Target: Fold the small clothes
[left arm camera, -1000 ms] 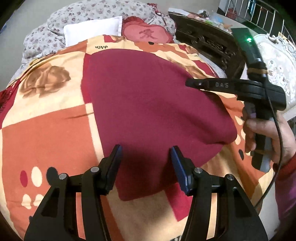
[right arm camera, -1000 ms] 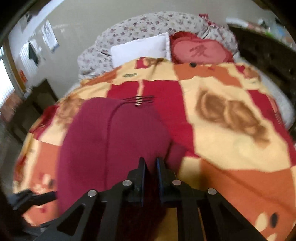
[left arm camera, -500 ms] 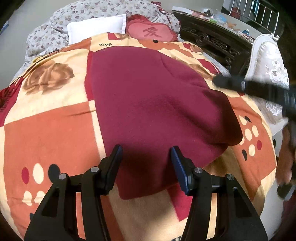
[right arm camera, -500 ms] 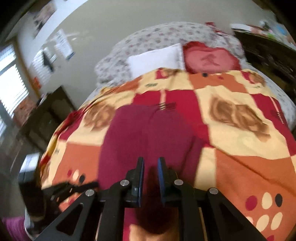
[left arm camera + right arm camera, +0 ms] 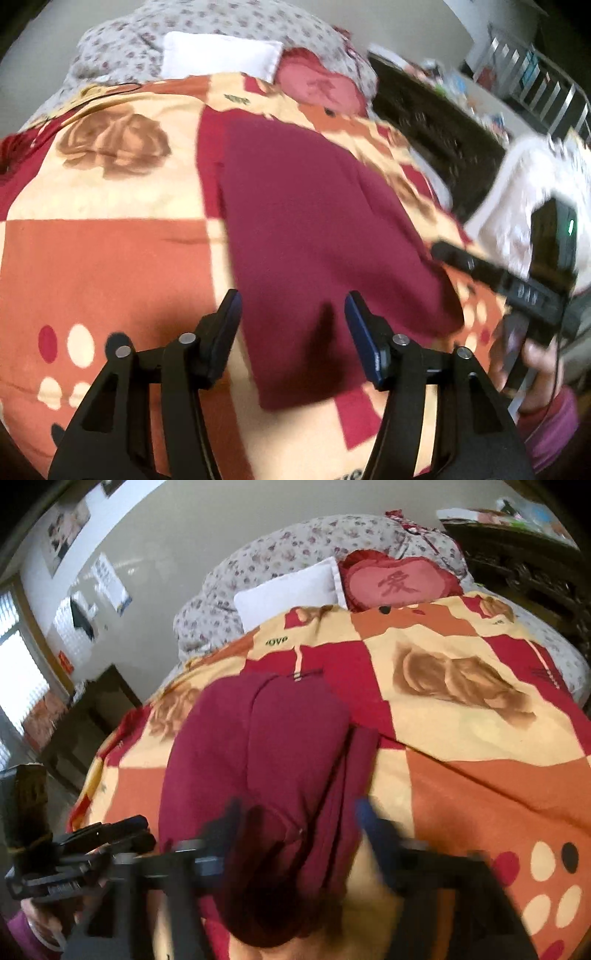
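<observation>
A dark red garment [image 5: 314,229] lies folded lengthwise on a patterned orange, cream and red blanket [image 5: 103,258]. It also shows in the right wrist view [image 5: 266,760], with a fold line down its middle. My left gripper [image 5: 293,325] is open and empty, hovering over the garment's near edge. My right gripper [image 5: 295,834] is open, blurred by motion, over the garment's near end. The right gripper also shows in the left wrist view [image 5: 443,251] at the garment's right edge. The left gripper shows in the right wrist view [image 5: 136,830] at the lower left.
A white pillow [image 5: 218,55], a red heart cushion [image 5: 395,583] and a floral quilt [image 5: 295,542] lie at the head of the bed. A dark carved headboard [image 5: 428,125] and a white upholstered chair [image 5: 524,192] stand to the right. A dark cabinet [image 5: 85,716] stands left.
My right gripper has opened from shut and let go of the garment. The garment now lies flatter and narrower. My left gripper stayed open and shifted a little.
</observation>
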`<state>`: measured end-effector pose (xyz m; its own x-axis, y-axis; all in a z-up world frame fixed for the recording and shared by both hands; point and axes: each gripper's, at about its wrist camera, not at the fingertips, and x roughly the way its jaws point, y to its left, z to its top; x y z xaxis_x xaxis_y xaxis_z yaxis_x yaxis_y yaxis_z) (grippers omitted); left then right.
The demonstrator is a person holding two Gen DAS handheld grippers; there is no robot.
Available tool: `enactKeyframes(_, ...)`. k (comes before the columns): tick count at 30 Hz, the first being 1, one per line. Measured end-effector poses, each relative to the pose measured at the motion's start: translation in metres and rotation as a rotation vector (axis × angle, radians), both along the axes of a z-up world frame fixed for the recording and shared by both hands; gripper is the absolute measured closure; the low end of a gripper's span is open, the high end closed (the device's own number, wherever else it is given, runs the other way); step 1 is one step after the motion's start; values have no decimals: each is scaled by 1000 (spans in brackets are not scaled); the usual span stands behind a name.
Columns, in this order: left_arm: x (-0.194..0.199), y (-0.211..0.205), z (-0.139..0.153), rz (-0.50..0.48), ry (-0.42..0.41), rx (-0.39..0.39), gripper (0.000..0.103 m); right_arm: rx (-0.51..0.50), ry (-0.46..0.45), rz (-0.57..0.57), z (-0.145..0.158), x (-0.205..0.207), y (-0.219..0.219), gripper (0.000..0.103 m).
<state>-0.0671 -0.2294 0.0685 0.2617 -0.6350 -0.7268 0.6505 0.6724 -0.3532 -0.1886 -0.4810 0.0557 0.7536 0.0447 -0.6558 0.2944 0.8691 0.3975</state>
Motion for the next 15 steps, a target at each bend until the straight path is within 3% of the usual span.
enactKeyframes(1, 7, 0, -2, 14, 21, -10, 31, 18, 3, -4, -2, 6, -3, 30)
enactKeyframes(4, 28, -4, -13, 28, 94, -64, 31, 94, 10, 9, -18, 24, -15, 30)
enactKeyframes(8, 41, -20, -35, 3, 146, -63, 31, 196, 29, 0, -43, 39, -28, 29)
enactKeyframes(12, 44, -32, -49, -27, 165, -105, 22, 296, -15, 20, -56, 42, -31, 30)
enactKeyframes(13, 45, -34, -51, -31, 172, -116, 22, 300, -30, 21, -56, 41, -30, 34)
enactKeyframes(15, 45, -34, -50, -53, 187, -141, 34, 280, -43, 28, -49, 39, -23, 53)
